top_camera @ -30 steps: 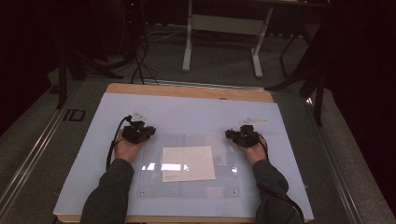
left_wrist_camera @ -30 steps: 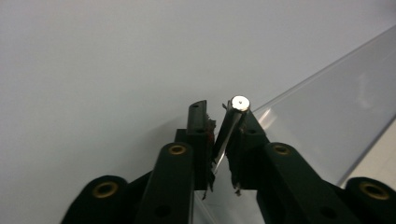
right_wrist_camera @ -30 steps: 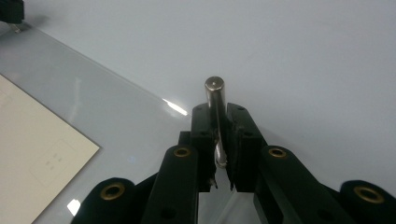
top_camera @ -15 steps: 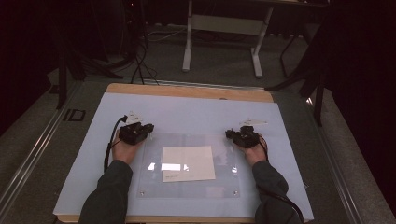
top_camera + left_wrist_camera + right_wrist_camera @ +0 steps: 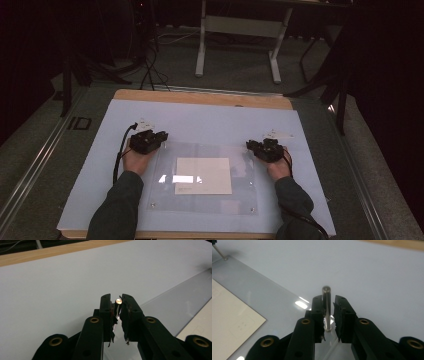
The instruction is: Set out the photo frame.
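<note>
In the high view, the bench (image 5: 200, 97) showed a wooden far edge and a pale blue mat (image 5: 210, 125) over most of its top. A clear plastic sheet (image 5: 200, 200) lay on the mat with a cream paper (image 5: 203, 175) under or on it, between the 2 hands. The left tool (image 5: 156, 137) sat at the sheet's far left corner, the right tool (image 5: 251, 146) at its far right corner, each held in a hand with a dark sleeve (image 5: 116, 210) behind. A white-legged frame (image 5: 237, 45) and cables (image 5: 150, 70) stood on the floor beyond the bench, well apart from it.

In the left gripper view, the left tool (image 5: 117, 305) was closed to a thin gap, pinching a slim metal pin (image 5: 118, 301) whose bright head showed between the jaw tips. The sheet's edge (image 5: 175, 297) ran to the right over the mat, with the paper's corner (image 5: 200, 322) at the lower right.

In the right gripper view, the right tool (image 5: 328, 303) gripped a thicker upright metal pin (image 5: 326, 307), seemingly standing on the sheet. The paper (image 5: 229, 325) lay at the left, and a further thin pin (image 5: 220, 253) stood at the sheet's far corner.
</note>
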`<state>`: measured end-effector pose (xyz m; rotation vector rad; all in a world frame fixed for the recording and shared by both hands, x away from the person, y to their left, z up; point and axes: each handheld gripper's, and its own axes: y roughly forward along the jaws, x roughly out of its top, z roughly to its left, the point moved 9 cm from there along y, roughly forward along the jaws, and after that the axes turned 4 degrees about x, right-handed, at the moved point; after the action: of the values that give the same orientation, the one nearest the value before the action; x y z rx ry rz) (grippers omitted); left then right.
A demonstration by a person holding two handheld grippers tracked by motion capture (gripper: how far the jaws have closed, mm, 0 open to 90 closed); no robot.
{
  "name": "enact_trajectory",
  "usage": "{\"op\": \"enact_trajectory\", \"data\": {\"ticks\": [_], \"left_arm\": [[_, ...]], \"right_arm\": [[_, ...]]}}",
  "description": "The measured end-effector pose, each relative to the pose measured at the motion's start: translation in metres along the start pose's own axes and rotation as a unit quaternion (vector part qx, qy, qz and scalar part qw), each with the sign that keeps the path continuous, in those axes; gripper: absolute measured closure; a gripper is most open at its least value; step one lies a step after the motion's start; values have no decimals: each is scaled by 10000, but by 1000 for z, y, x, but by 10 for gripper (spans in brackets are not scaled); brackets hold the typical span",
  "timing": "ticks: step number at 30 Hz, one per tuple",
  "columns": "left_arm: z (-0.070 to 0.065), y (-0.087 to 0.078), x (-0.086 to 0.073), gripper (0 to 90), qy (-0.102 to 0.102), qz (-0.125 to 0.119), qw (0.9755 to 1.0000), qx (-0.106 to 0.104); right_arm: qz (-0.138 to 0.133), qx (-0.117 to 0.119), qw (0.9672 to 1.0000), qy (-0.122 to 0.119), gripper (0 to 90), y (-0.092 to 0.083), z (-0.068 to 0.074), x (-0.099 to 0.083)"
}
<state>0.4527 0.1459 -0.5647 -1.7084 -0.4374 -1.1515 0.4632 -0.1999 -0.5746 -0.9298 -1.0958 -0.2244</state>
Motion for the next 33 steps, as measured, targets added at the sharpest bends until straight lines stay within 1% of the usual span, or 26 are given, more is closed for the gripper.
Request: {"op": "enact_trajectory", "data": {"ticks": [1,3,5,8,11,13,16,23,27,29,31,33], "left_arm": [[1,-2,0,793,6,1,10000,-13],[2,-4,1,802,-38,-16,10000,-80],[1,-4,0,812,-44,-2,9999,-119],[1,-2,0,829,-8,10,9999,-107],[1,-1,0,833,-38,-8,9999,-109],[-1,-2,-1,841,80,20,10000,-21],[-1,-3,-1,845,130,48,9999,-16],[0,-2,-1,851,96,53,9999,-9],[0,-1,0,853,54,117,9999,-43],[1,-1,0,853,88,169,9998,-60],[1,-1,0,853,61,160,9998,-111],[1,0,0,853,52,176,9998,-111]], "right_arm": [[-40,-29,10000,-25,776,-2,0,2],[-166,-6,9998,-58,794,-5,3,6],[-194,-41,9998,-62,822,-6,3,9],[-134,-103,9998,-145,842,-4,4,10],[-145,-97,9997,-149,845,-4,4,11],[-120,-141,9997,-167,847,-3,3,12],[-78,-161,9997,-158,848,-1,1,14],[-52,-200,9997,-147,849,0,1,14],[106,-130,9998,-72,849,0,0,15],[178,-119,9998,-50,849,1,0,15],[201,-89,9998,-31,849,1,-1,16],[208,-26,9998,58,847,2,-2,16]]}}
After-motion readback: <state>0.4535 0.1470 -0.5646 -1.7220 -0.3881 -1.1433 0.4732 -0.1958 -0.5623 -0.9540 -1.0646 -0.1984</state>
